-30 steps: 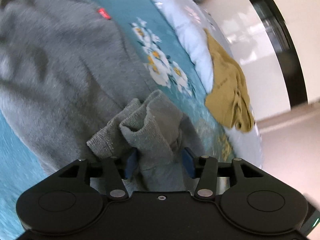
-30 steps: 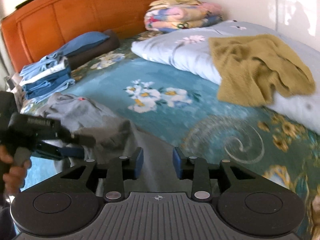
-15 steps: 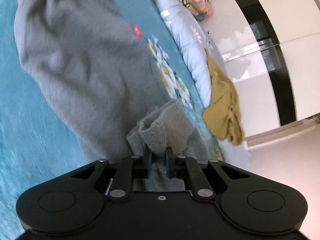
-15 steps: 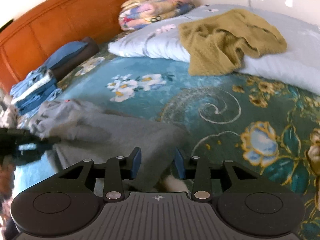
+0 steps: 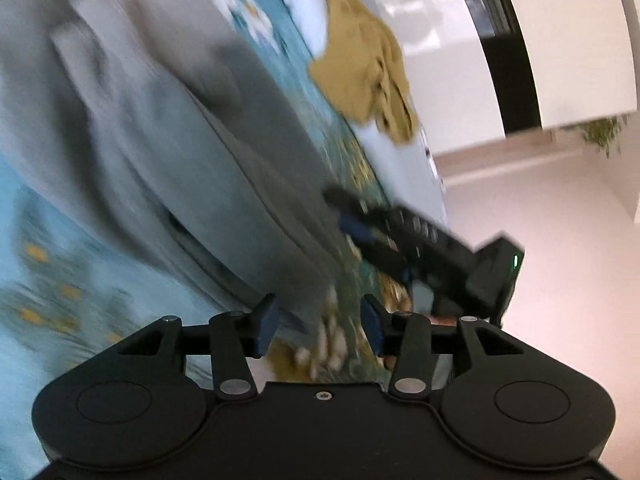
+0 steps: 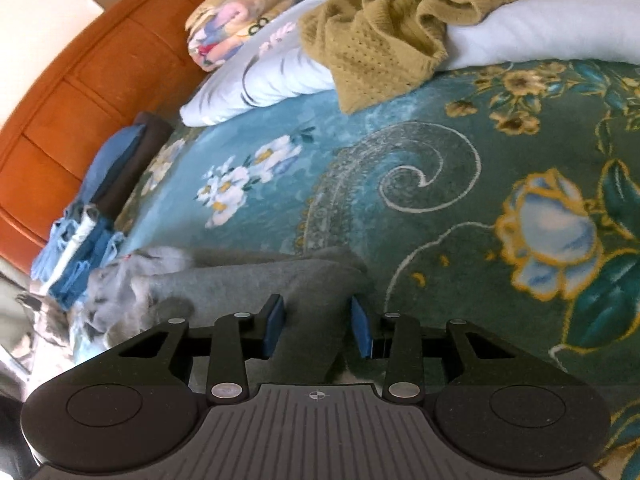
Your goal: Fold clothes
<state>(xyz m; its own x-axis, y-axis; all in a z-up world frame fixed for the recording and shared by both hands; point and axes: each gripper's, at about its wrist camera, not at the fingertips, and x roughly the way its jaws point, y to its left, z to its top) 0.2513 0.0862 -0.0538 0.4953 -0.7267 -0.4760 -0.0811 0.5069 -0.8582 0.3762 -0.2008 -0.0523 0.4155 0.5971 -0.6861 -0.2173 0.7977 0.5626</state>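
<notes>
The grey garment [image 5: 168, 128] is laid out on the teal floral bedspread [image 6: 420, 184]. In the left wrist view it is seen as a broad, motion-blurred sheet of cloth filling the upper left, with long folds running toward the left gripper [image 5: 318, 322]. That gripper's blue-padded fingers are spread apart, and only the bedspread and the garment's edge are seen between them; nothing is pinched. The right gripper [image 5: 352, 216] is caught in this view alone as a dark, blurred shape at the garment's right border, with white floor and wall shown beyond the bed's edge.

The right wrist view is sharper and shows what the other does not: an orange wooden headboard [image 6: 80, 92], a stack of folded blue clothes [image 6: 76, 252] beside it, a rolled floral quilt [image 6: 248, 16], and a mustard knit sweater [image 6: 400, 28] draped over a pale pillow [image 6: 264, 84]. Here a grey strip of the garment [image 6: 256, 276] runs between the spread fingers of the right gripper [image 6: 318, 326], which are not closed on it.

Half a second ago the left gripper's fingers were pressed on a bunched grey cuff; now they stand wide and the cuff is released. The right gripper's fingers are held as wide as before.
</notes>
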